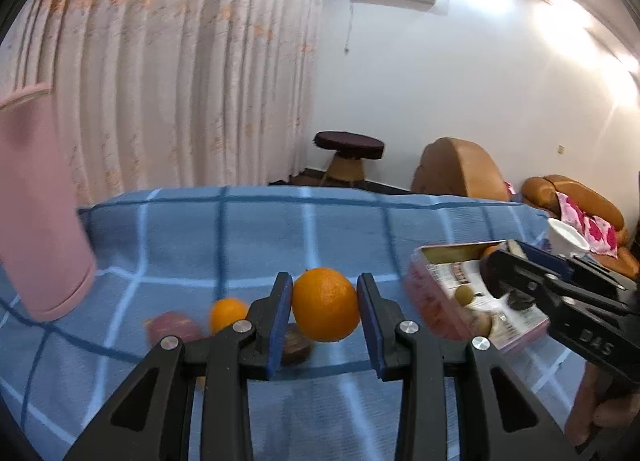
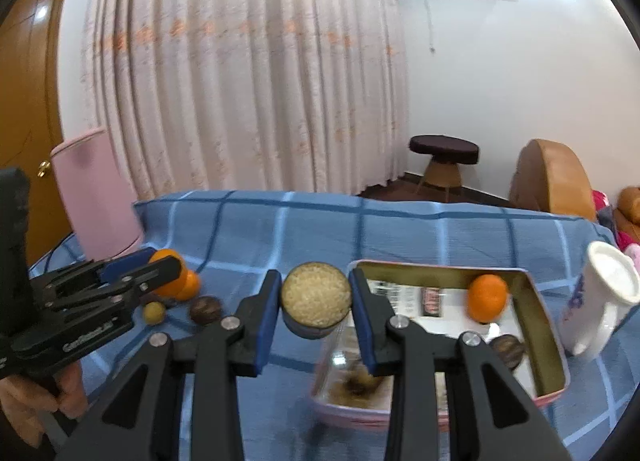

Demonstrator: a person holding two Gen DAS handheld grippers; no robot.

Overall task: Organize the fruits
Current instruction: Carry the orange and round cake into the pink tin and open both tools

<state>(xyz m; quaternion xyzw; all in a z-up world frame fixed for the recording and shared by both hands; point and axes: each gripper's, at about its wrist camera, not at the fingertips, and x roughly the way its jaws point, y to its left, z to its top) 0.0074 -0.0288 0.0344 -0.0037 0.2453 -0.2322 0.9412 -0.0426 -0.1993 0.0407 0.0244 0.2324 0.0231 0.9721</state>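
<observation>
Your left gripper (image 1: 325,311) clamps an orange (image 1: 326,304); your right gripper (image 2: 316,303) holds a round rough tan fruit (image 2: 316,295). The tin (image 2: 540,325) holds a mandarin (image 2: 487,298) and what may be a passion fruit (image 2: 508,350).

Big orange (image 1: 326,304) is up off the cloth (image 1: 240,229), pinched between blue pads. Round tan fruit (image 2: 316,295) likewise. Small orange (image 2: 487,298) sits in the tin's (image 2: 540,325) far right corner; others lie loose near the cloth's left edge.
</observation>
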